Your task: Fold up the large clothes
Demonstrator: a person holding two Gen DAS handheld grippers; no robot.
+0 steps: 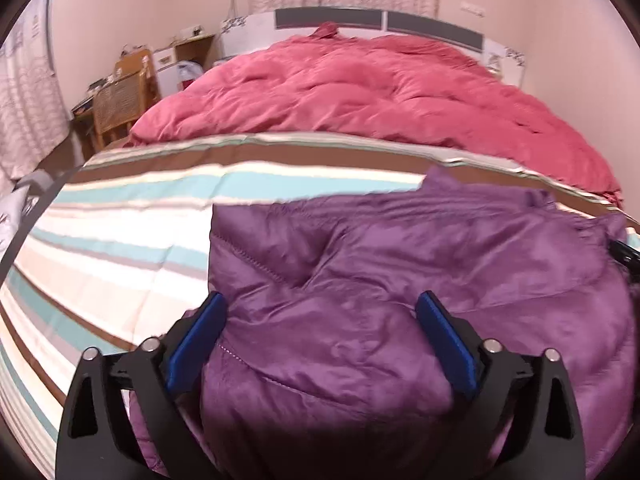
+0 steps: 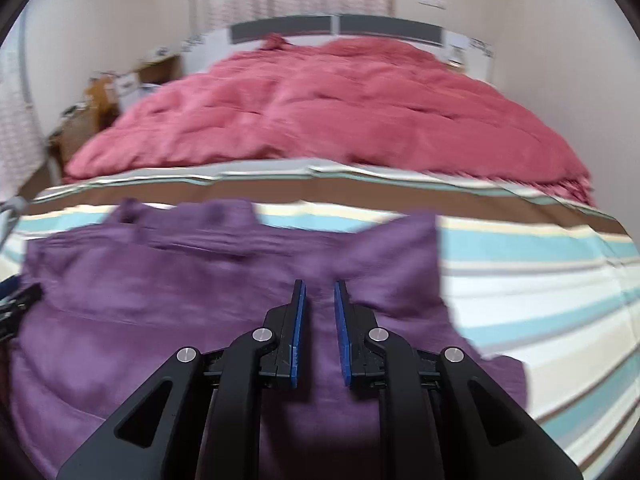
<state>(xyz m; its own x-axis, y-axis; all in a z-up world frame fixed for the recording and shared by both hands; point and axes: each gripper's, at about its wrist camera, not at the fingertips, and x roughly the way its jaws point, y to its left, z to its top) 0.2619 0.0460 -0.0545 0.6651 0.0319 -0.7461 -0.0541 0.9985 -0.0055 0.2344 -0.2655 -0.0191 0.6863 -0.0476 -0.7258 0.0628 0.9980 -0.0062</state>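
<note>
between the blue pads of the left gripper (image 1: 320,344), nearest the lens, a puffed fold of the purple quilted jacket (image 1: 400,280) bulges up. those jaws stand as wide as they go, one pad at each side of the bulge, neither pressing on it, so nothing is held on that side. ahead of this claw the jacket's straight edge lies across the striped sheet (image 1: 120,248), and bare sheet runs off to its left.

the right gripper (image 2: 320,320) is nearly closed, with a thin slit between its pads. purple cloth shows through the slit, but the view is blurred and i cannot tell whether a thin layer is pinched or the claw only hovers over it. ahead of it and slightly to its right a loose flap sticks up; further ahead lies what looks like the collar edge. beyond both claws the red duvet (image 2: 320,112) covers the far half of the bed.

judging by this, the jacket is partly folded and a new grip is being set up. to do it well, each claw should catch all layers at the near edge, both should lift together, carry the fold forward evenly, and press the trapped air out so it lies flat.
</note>
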